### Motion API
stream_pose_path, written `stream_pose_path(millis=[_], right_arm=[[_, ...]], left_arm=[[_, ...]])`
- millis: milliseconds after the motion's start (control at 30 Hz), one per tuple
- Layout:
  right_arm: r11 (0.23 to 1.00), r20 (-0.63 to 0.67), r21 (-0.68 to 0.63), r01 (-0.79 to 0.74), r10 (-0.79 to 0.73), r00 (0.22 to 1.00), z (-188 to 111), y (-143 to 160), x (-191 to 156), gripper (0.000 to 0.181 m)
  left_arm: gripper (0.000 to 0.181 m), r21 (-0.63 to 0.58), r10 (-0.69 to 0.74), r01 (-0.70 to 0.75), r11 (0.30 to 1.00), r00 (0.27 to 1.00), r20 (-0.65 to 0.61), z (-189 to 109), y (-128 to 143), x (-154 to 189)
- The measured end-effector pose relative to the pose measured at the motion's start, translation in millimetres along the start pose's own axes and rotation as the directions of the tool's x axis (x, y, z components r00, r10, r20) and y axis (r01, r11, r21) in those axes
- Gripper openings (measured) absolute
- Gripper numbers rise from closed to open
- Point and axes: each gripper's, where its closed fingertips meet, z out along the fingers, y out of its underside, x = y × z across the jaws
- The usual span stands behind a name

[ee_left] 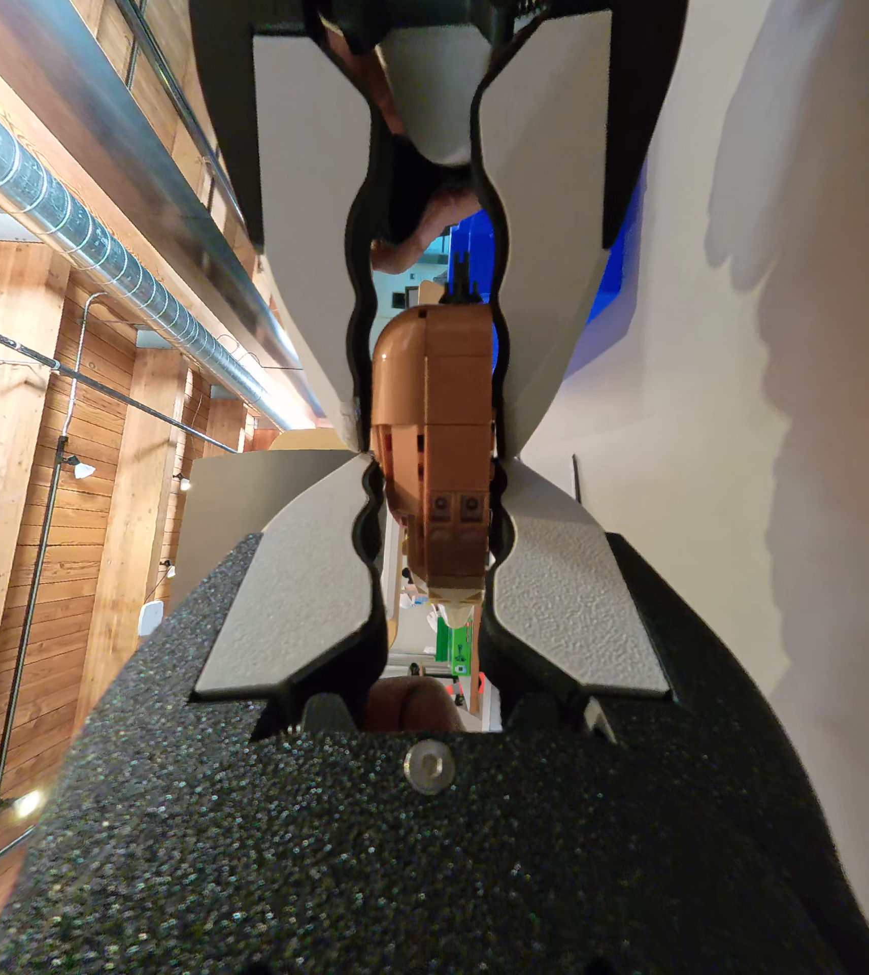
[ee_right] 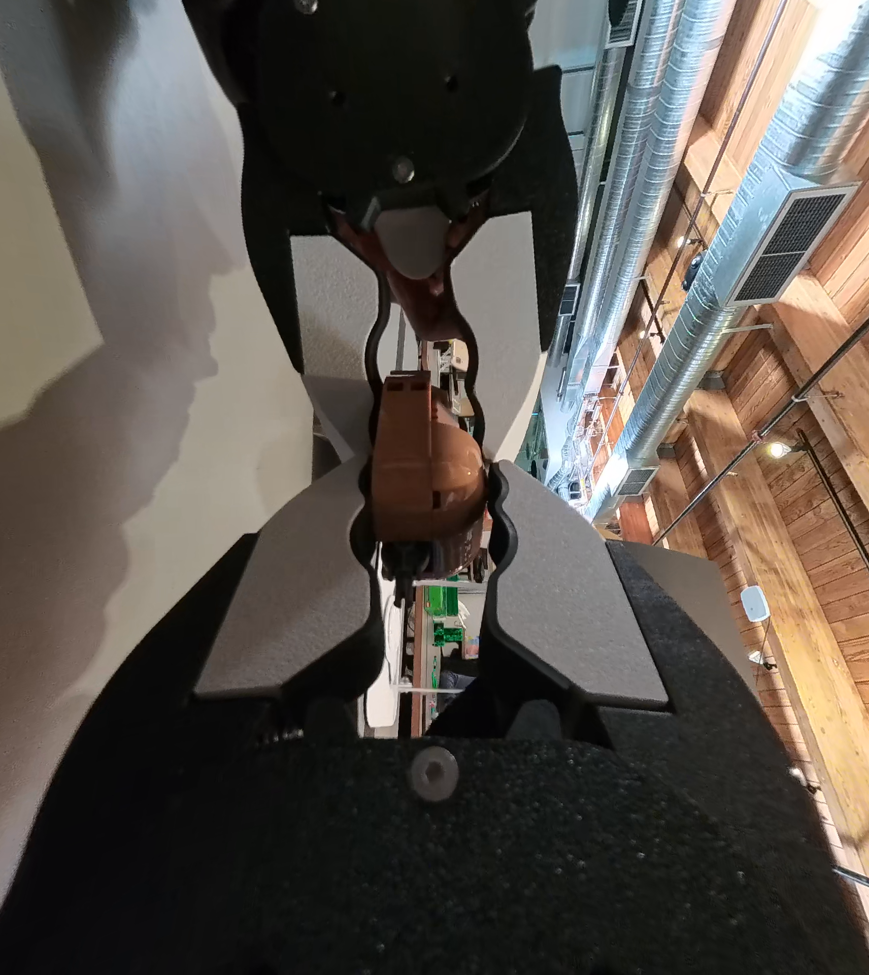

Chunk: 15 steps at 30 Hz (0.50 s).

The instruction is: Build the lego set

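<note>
A brown lego assembly (ee_left: 448, 401) with a rounded side and a tan tip is held in the air between my two grippers, which face each other tip to tip. My left gripper (ee_left: 430, 475) is shut on its near end. My right gripper (ee_left: 430, 422) comes in from the top of the left wrist view and is shut on the far end. In the right wrist view the same brown assembly (ee_right: 422, 475) sits in my right gripper (ee_right: 424, 490), with the left gripper (ee_right: 424, 422) clamped on it from above. A small black piece (ee_right: 406, 564) hangs from it.
Both views are turned sideways and point up at the room. A white wall (ee_left: 738, 475) is on one side. A wooden ceiling with silver ducts (ee_right: 685, 343) and rails is on the other. Green objects (ee_right: 443, 612) on a far table show between the fingers. My two grippers' fingertips are within a few centimetres of each other.
</note>
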Motion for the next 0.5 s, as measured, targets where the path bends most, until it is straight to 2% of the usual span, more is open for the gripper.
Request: stream_pose_path(millis=[200, 267, 400, 500], right_arm=[[0.999, 0.0, -0.023, -0.028, 0.028, 1.0, 1.9, 7.2, -0.9, 0.04], [0.998, -0.011, -0.027, -0.048, 0.048, 0.999, 2.5, 8.8, 0.4, 0.04], [0.997, -0.034, -0.036, -0.07, 0.069, 0.997, 2.1, 13.8, 3.2, 0.04], [0.996, -0.04, -0.029, -0.086, 0.085, 0.996, 2.3, 14.9, 2.6, 0.04]], left_arm=[[0.039, -0.036, -0.003, 0.004, 0.999, 1.0, 0.012, 6.1, 4.7, 1.9], [0.039, -0.033, -0.053, 0.054, 0.998, 0.998, 0.014, 6.5, 7.0, 1.6], [0.051, -0.027, -0.139, 0.139, 0.99, 0.99, 0.013, 4.3, 13.7, 0.5], [0.057, -0.052, -0.147, 0.146, 0.988, 0.989, -0.024, 6.4, 18.0, 9.4]])
